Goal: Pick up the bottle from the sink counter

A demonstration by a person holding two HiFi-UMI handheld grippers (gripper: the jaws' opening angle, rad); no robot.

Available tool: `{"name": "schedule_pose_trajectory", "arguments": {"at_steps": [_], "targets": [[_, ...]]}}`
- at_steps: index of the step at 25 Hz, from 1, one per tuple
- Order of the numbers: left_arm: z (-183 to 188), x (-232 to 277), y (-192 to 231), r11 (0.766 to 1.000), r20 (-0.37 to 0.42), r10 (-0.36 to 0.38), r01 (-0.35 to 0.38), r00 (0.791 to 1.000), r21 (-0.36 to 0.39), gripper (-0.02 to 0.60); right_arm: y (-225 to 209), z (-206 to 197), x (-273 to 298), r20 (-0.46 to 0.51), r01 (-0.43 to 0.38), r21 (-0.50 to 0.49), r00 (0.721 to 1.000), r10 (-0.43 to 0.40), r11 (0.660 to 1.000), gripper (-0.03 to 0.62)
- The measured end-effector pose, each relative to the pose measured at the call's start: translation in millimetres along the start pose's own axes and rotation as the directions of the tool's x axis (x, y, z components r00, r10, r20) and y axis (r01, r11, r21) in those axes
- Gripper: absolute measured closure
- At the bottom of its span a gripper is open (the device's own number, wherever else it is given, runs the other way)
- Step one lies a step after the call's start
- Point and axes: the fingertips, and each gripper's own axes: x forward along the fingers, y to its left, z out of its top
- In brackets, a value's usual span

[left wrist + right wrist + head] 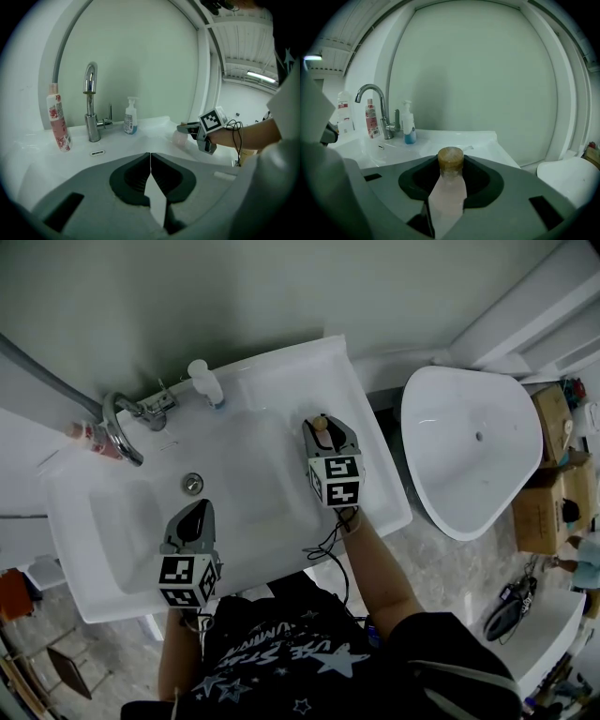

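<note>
Cork-capped pink bottle [451,190] clamped mid-body between right gripper [451,174] jaws; judged light, slippery. Left gripper [150,157] jaws together, empty.

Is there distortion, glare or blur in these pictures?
Both gripper views are fisheye, with black corners and bowed lines; in the left gripper view the faucet shines with glare; in the right gripper view the near bottle looks soft.

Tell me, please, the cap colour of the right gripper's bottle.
The pinkish bottle's round cap is brown, clearest in the right gripper view.
</note>
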Motion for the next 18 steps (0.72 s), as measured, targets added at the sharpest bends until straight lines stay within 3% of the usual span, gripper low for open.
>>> {"name": "schedule_pose_trajectory", "arguments": {"at_steps": [9, 18], "targets": [[0.1, -29.5, 21.0, 1.000, 0.040, -0.010, 0.010, 0.999, 0.001, 0.561, 15.5, 18.9, -31.1, 0.024, 0.033, 0.013, 0.999, -0.033, 0.999, 0.451], [-3.7, -85.1, 43.4, 0.991, 0.098, -0.124, 0.118, 0.988, 0.061, 0.561, 62.1, 47.6, -111.1, 0.086, 0.137, 0.046, 0.986, -0.141, 0.989, 0.451]]}}
